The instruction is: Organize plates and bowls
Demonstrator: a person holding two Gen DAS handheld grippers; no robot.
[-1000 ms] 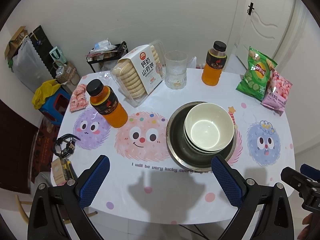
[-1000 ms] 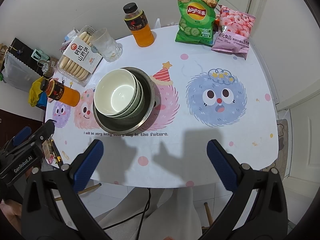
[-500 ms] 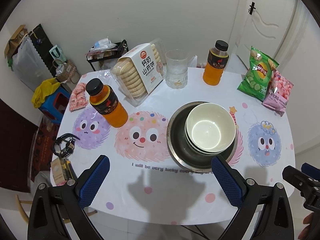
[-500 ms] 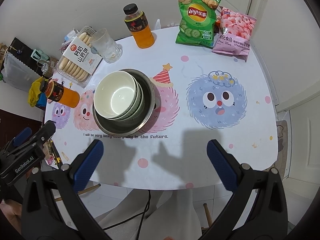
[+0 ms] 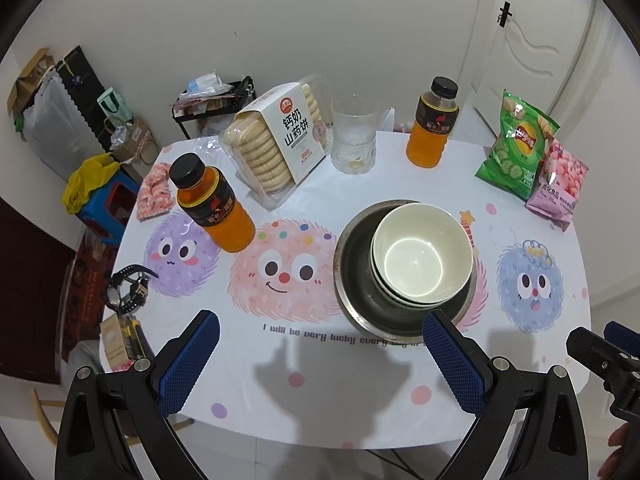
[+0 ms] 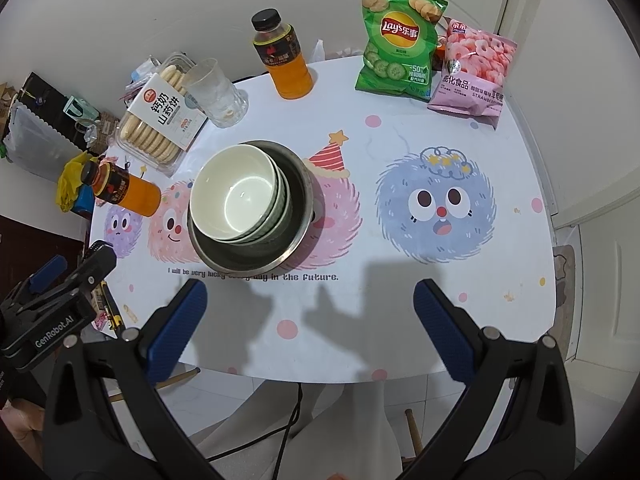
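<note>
The worktop (image 5: 360, 400) carries a metal basin (image 5: 352, 276) with three stacked white bowls (image 5: 420, 256) inside, just beyond the left tongs (image 5: 320, 364), off to the left ahead of the right tongs (image 6: 308, 324). Both tongs hang spread wide, empty. Two orange bottles (image 5: 212, 204), one glass (image 5: 354, 136), two snack bags (image 6: 396, 44). Against a second ago, the view barely drifts; nothing moved.
</note>
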